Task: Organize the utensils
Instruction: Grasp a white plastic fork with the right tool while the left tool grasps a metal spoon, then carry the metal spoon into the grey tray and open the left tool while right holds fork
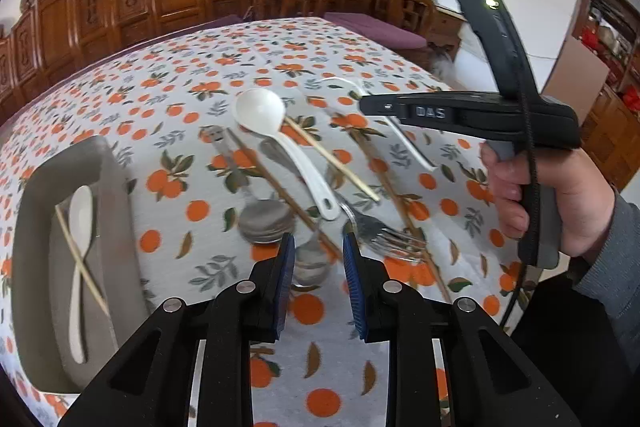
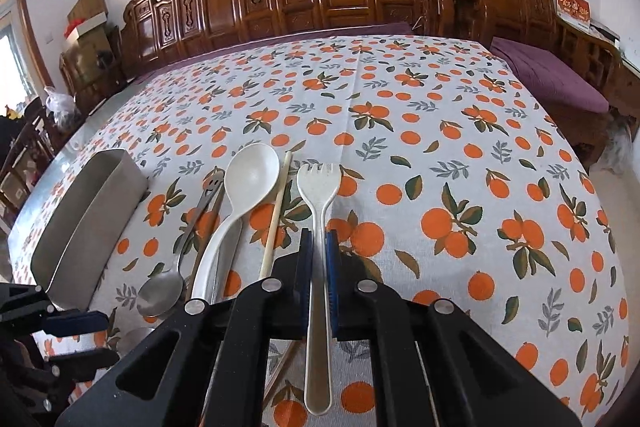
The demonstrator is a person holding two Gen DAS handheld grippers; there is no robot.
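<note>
Left wrist view: left gripper [image 1: 319,241] angled down over a steel spoon [image 1: 310,265], fingers narrowed but not yet pressing it. It should close squarely on the bowl's neck, clear of the chopstick [image 1: 280,183]. Grey tray [image 1: 116,211] sits left, holding a spoon and chopsticks.

Right wrist view: right gripper [image 2: 319,247] tilted down, clamped on the white plastic fork [image 2: 319,227], lifted above the tablecloth [image 2: 440,147].

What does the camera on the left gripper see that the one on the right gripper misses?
Only the left view shows inside the grey rectangular tray: a white spoon and thin wooden chopsticks, plus metal forks on the cloth. Only the right view shows the cream plastic fork pinched in the right gripper. Both show the big white ladle-like spoon, the tray and the orange-print tablecloth.
</note>
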